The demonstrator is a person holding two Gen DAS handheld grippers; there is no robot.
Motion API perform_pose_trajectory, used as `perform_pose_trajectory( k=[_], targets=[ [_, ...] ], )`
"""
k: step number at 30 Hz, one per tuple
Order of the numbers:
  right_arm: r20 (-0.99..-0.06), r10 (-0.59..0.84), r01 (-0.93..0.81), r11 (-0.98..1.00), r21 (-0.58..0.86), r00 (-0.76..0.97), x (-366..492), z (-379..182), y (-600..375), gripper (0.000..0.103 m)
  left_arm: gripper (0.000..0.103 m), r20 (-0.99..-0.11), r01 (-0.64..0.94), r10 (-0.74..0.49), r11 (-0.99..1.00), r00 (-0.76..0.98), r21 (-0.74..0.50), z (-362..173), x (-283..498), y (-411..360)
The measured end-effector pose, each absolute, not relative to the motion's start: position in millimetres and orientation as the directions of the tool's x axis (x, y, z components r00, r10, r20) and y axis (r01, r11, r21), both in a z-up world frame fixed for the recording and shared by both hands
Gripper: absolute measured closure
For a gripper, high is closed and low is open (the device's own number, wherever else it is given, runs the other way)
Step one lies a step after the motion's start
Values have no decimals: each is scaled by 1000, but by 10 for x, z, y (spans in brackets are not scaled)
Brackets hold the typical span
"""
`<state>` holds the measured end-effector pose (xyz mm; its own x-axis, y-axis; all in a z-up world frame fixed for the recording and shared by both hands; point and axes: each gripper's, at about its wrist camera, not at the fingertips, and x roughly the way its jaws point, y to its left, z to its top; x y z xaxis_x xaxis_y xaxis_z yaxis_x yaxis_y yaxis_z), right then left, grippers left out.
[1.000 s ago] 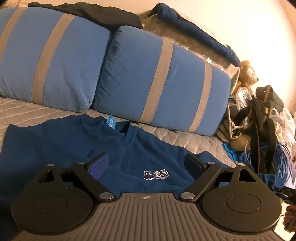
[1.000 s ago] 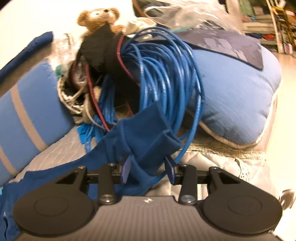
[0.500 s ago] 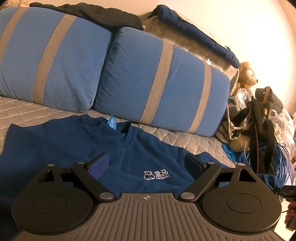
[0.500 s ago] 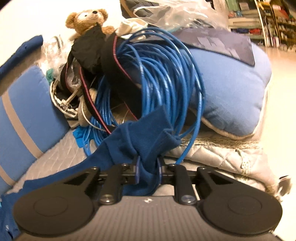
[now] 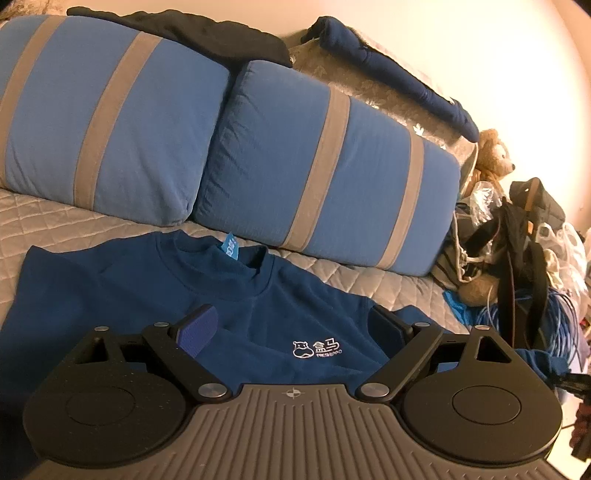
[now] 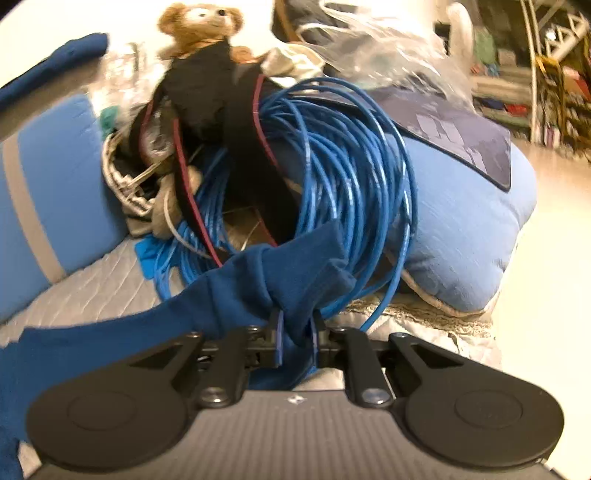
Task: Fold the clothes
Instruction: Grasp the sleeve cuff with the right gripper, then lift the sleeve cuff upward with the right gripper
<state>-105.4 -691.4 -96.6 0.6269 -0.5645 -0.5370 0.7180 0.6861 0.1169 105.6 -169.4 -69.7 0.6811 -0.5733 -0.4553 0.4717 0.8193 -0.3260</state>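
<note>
At the lower centre of the right wrist view, my right gripper [image 6: 295, 343] is clenched on the bunched sleeve [image 6: 295, 273] of the dark blue sweatshirt [image 5: 155, 295]; a second ago its fingers stood wide on either side of that cloth, half a second ago they were nearly closed, and now the pads pinch it with the fabric puckered above them; I judge the grasp made, so the sleeve can be drawn inward for the first fold. The sleeve end lies against the coil of blue cable [image 6: 354, 162] in the middle of the frame, with a black strap [image 6: 255, 147] and the teddy bear [image 6: 203, 26] above it; I think a loop could snag as I pull.

In the lower half of the left wrist view, my left gripper [image 5: 295, 325] hangs released, fingers spread wide over the chest and its white logo [image 5: 317, 349], gripping nothing; this view is almost the same as the earlier pictures, only slightly shifted. The sweatshirt lies flat, front up, on the grey quilted cover [image 5: 48, 210], collar towards the two blue striped cushions [image 5: 325, 166] across the top; its body is not yet folded.
</note>
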Motion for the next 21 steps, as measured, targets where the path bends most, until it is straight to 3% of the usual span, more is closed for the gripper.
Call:
perform_pose_trajectory(
  k=[10, 15, 21],
  targets=[
    [-451, -590, 663, 749, 5, 670, -1080, -946, -6556, 90, 13, -458, 473, -571, 821, 681, -320, -724, 1051, -1702],
    [-400, -539, 568, 821, -54, 741, -815, -767, -6222, 91, 13, -463, 483, -574, 819, 676, -310, -728, 1044, -1733],
    [-411, -453, 471, 880, -63, 791, -477, -614, -5899, 92, 13, -467, 493, -583, 812, 666, -312, -738, 1044, -1753]
  ],
)
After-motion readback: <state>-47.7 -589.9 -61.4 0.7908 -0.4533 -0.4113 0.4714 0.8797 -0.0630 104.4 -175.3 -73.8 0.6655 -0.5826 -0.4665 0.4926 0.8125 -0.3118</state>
